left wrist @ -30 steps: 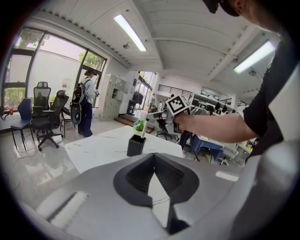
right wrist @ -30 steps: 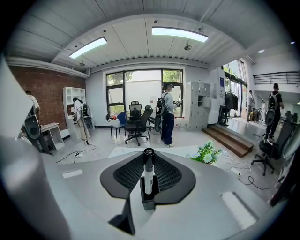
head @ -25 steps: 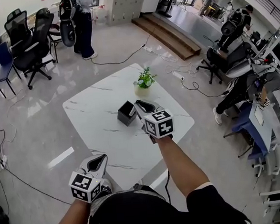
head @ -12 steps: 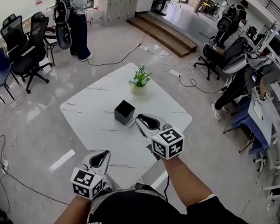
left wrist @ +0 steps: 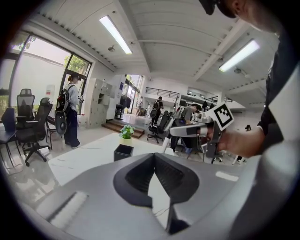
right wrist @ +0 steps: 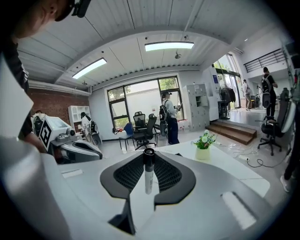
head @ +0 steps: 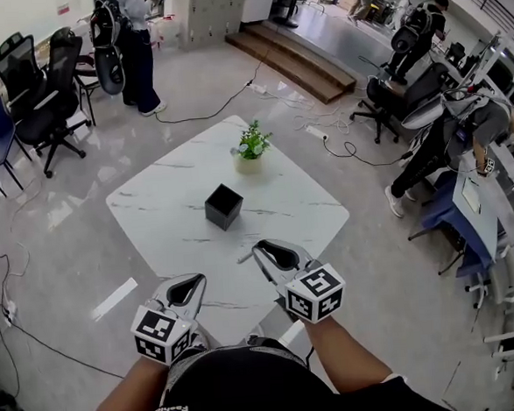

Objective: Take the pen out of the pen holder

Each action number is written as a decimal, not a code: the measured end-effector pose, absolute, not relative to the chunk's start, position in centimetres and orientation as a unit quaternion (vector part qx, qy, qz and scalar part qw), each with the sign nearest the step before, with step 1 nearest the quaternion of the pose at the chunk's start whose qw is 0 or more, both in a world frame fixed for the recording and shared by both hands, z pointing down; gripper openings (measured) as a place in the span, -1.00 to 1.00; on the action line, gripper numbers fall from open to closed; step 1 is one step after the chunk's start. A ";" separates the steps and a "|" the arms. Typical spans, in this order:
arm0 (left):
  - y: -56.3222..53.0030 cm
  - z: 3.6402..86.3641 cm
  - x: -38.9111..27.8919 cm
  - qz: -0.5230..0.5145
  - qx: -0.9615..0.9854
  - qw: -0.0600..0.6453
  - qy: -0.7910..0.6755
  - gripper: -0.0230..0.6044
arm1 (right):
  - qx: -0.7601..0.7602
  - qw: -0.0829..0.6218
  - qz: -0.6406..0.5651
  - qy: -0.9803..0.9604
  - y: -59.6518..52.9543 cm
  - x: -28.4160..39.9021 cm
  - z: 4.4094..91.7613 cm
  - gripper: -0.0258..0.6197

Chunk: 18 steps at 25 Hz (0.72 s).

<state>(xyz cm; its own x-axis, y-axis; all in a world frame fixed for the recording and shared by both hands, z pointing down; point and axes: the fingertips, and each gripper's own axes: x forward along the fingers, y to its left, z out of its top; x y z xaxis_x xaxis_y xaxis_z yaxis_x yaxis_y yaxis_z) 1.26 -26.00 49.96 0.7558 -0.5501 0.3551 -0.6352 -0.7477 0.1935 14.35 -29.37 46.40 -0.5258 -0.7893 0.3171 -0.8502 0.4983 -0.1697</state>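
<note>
Black pen holder (head: 224,206) at 12 o'clock on surface (head: 164,193); right hand-held gripper (right wrist: 148,157) clamps pen (right wrist: 148,180); left hand-held gripper (left wrist: 153,157) closed, empty.

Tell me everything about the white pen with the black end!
The slim pen has a whitish barrel, plastic by its look, and a black end. It is clamped between the jaws of the right gripper, one end poking past them, above the white marble table. It is out of the black square pen holder and touches only the jaws.
</note>
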 end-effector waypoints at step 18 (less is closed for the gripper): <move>-25.9 49.8 2.6 0.141 0.934 0.143 -0.297 -0.75 | 0.477 0.120 0.161 -0.856 -24.0 13.8 48.9 -0.72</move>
